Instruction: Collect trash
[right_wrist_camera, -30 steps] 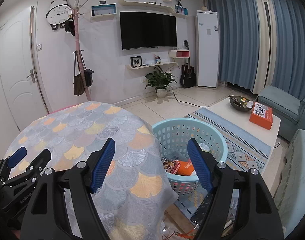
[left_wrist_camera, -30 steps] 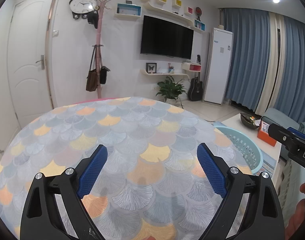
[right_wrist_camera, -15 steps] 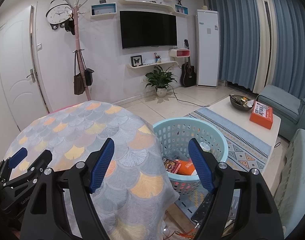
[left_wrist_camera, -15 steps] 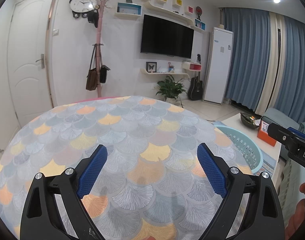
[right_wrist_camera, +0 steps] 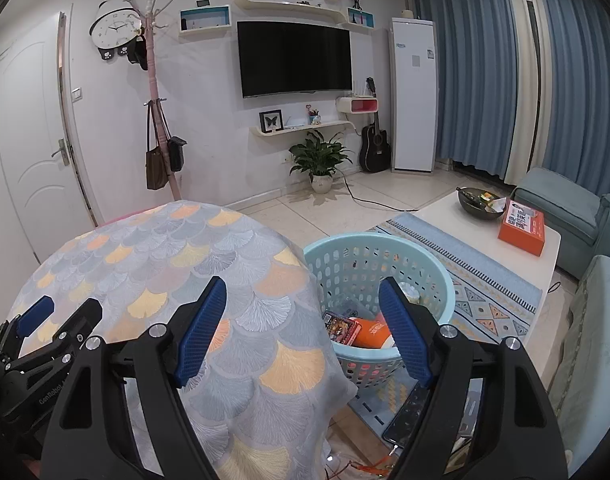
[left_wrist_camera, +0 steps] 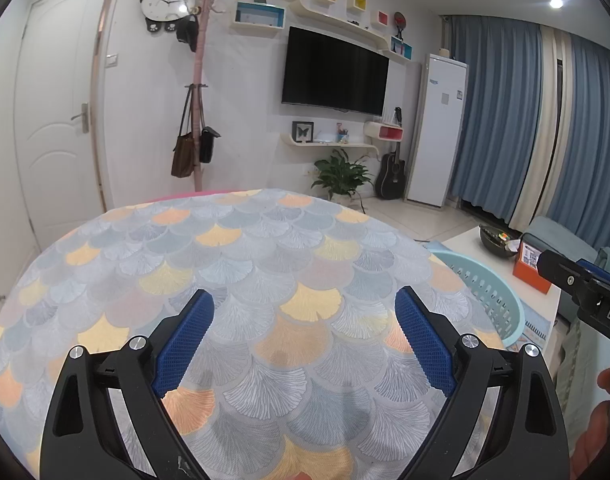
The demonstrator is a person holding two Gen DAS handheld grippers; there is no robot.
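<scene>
My left gripper (left_wrist_camera: 303, 330) is open and empty above the round table (left_wrist_camera: 241, 264) with its fan-pattern cloth; no trash shows on the cloth. My right gripper (right_wrist_camera: 303, 326) is open and empty, over the table's right edge. A light blue perforated basket (right_wrist_camera: 433, 276) stands on the floor right of the table, also in the left wrist view (left_wrist_camera: 493, 296). It holds an orange packet (right_wrist_camera: 371, 332), a dark printed wrapper (right_wrist_camera: 339, 328) and other pieces. The left gripper shows at the lower left of the right wrist view (right_wrist_camera: 45, 332).
A white coffee table (right_wrist_camera: 465, 224) with an orange box (right_wrist_camera: 523, 228) and a dark bowl (right_wrist_camera: 479, 200) stands right of the basket. A phone (right_wrist_camera: 409, 412) and cables lie on the floor below the right gripper. Blue sofas (right_wrist_camera: 561, 204) line the right side.
Both grippers have barely shifted and stay open. Nothing else has moved.
</scene>
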